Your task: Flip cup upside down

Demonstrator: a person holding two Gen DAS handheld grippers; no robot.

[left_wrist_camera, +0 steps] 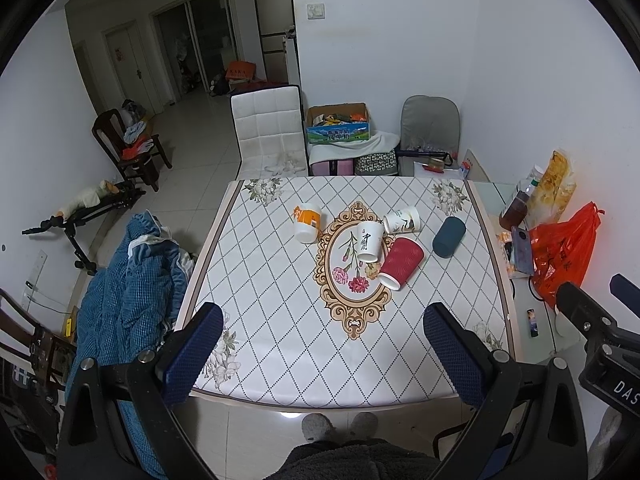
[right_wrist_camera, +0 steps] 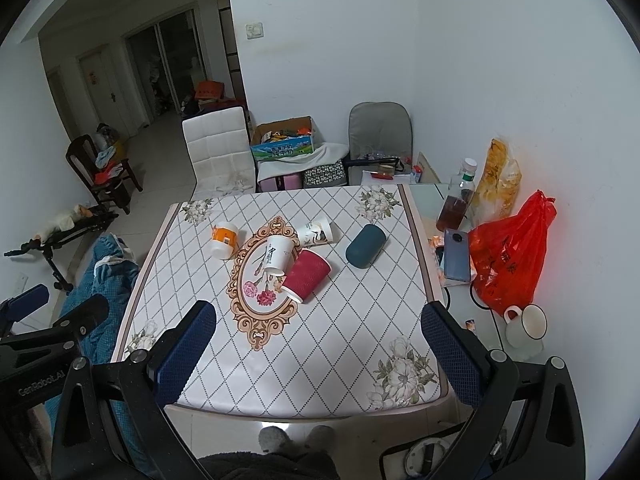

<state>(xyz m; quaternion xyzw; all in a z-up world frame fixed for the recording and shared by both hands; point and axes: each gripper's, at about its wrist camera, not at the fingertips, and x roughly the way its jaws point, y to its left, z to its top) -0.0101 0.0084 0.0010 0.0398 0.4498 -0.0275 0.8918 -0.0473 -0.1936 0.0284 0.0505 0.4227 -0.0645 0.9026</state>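
Several cups lie on their sides on the patterned table (left_wrist_camera: pixel 280 320): an orange-and-white cup (left_wrist_camera: pixel 307 223), a white cup with black script (left_wrist_camera: pixel 369 241), a white printed cup (left_wrist_camera: pixel 402 219), a red ribbed cup (left_wrist_camera: pixel 401 263) and a dark teal cup (left_wrist_camera: pixel 449 236). They also show in the right wrist view: orange (right_wrist_camera: pixel 224 239), script (right_wrist_camera: pixel 278 259), printed (right_wrist_camera: pixel 317 232), red (right_wrist_camera: pixel 306 276), teal (right_wrist_camera: pixel 365 246). My left gripper (left_wrist_camera: pixel 323 354) and right gripper (right_wrist_camera: pixel 318 354) are both open and empty, held above the table's near edge, well short of the cups.
On a glass side table to the right are a red plastic bag (right_wrist_camera: pixel 510 248), a phone (right_wrist_camera: pixel 457 254), a bottle (right_wrist_camera: pixel 456 200) and a white mug (right_wrist_camera: pixel 526 326). A white chair (left_wrist_camera: pixel 268 132) stands behind the table. A blue blanket (left_wrist_camera: pixel 128 296) lies to the left.
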